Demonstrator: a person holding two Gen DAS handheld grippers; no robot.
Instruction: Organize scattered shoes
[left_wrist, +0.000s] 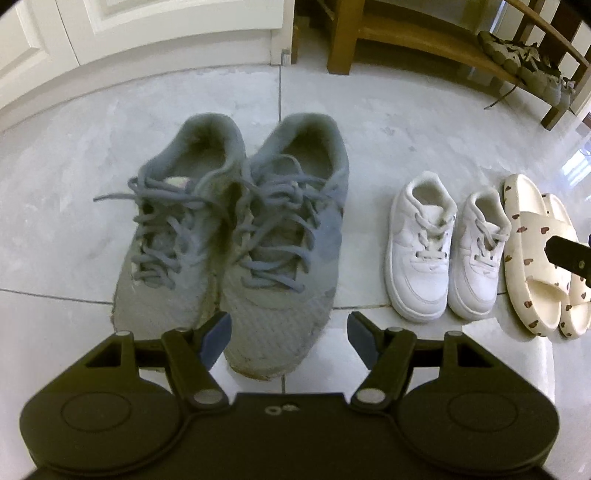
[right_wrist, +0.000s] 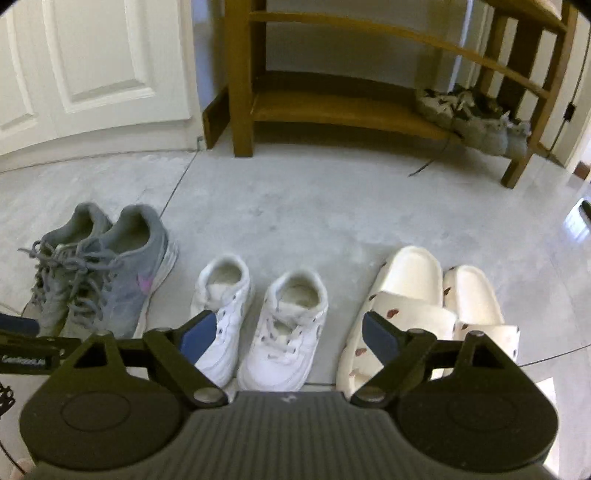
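Three pairs stand in a row on the tile floor, toes toward me. A grey laced sneaker pair (left_wrist: 288, 240) (right_wrist: 103, 280) is at the left, a small white sneaker pair (left_wrist: 421, 247) (right_wrist: 225, 314) in the middle, and cream slippers with heart prints (left_wrist: 535, 266) (right_wrist: 406, 295) at the right. My left gripper (left_wrist: 288, 328) hovers open over the toe of the right grey sneaker; its right pad stands apart from the shoe. My right gripper (right_wrist: 288, 332) is open above the white sneakers and the left slipper, holding nothing.
A wooden shoe rack (right_wrist: 332, 107) stands against the far wall, with worn grey shoes (right_wrist: 476, 122) on its bottom shelf and a lace (right_wrist: 428, 162) trailing onto the floor. A white panelled door (right_wrist: 92, 55) is at the far left.
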